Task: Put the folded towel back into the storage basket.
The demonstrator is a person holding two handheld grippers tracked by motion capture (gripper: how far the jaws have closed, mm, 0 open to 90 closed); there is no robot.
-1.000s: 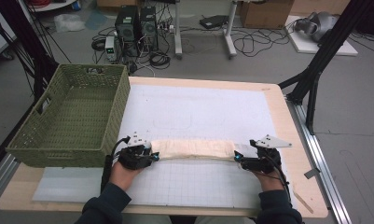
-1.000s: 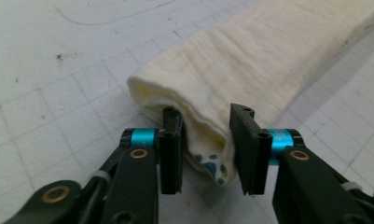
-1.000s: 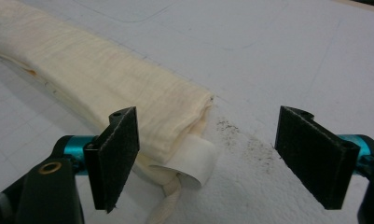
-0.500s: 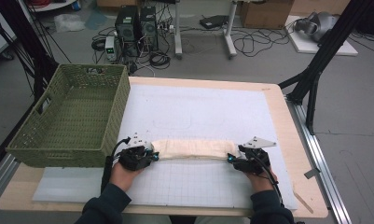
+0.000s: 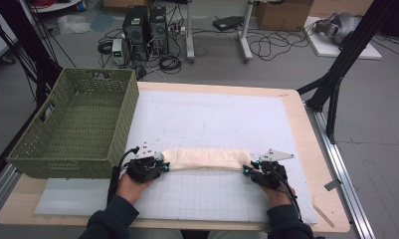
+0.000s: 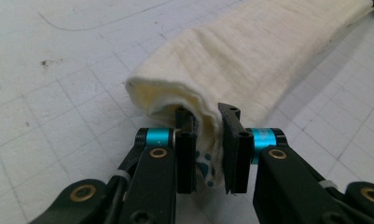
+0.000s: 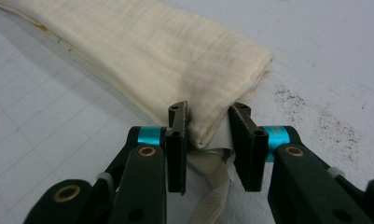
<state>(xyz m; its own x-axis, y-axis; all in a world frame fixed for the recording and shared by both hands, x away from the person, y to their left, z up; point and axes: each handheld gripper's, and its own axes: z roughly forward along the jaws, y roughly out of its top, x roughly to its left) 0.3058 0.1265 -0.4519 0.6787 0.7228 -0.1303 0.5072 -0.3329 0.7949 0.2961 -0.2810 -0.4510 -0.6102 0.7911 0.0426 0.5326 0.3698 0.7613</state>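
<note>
Folded cream cloth [image 5: 204, 159] lying across the tabletop [image 5: 296, 119], my left claw [image 6: 207, 140] clamped on one end. My right claw [image 7: 208, 128] has just been closing and pinches only a corner of the other end, so I judge that on lifting, its layers could slip free and the fold sag open.

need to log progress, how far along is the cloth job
Done: the cream cloth lies folded into a long strip on the white mat. In hand: the left gripper pinches one end; the right gripper, whose jaws have just been closing, clamps the other. Left, probably: lifting it and perhaps moving it into the green basket, which holds nothing.
</note>
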